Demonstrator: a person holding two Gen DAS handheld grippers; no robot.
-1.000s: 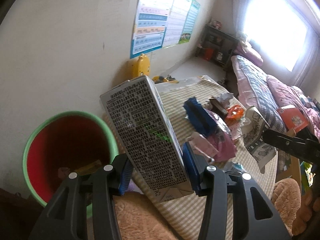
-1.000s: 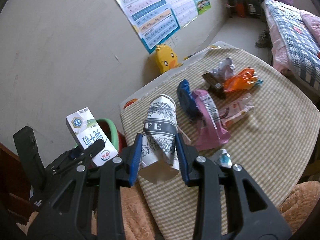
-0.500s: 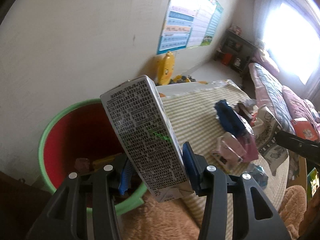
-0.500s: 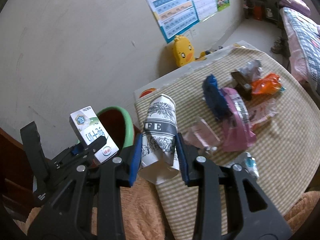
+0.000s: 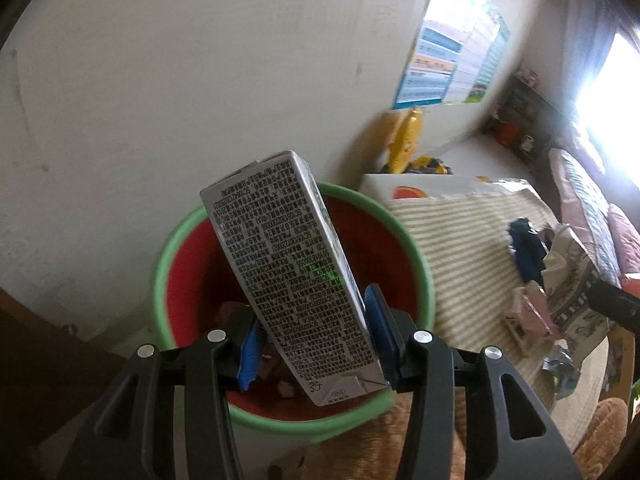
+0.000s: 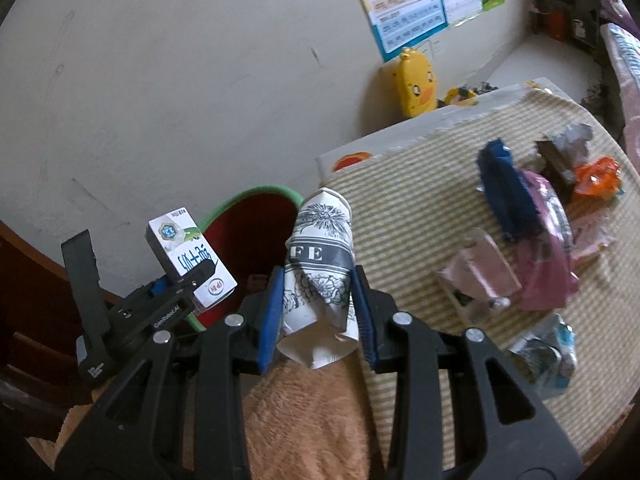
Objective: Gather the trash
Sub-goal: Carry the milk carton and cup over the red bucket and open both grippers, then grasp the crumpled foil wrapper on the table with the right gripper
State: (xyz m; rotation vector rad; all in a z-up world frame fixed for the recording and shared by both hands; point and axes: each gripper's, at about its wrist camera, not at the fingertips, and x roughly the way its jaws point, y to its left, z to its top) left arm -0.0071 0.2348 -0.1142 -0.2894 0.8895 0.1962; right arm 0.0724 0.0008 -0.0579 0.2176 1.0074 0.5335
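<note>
Right wrist view: striped tablecloth strewn with wrappers; fingers clench paper cup, left grips carton.

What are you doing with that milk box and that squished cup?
A person is clearing trash with a gripper in each hand. The left gripper holds a milk carton above the red bin with the green rim. The right gripper holds a crumpled paper cup near the bin. More wrappers lie on the striped tablecloth.
</note>
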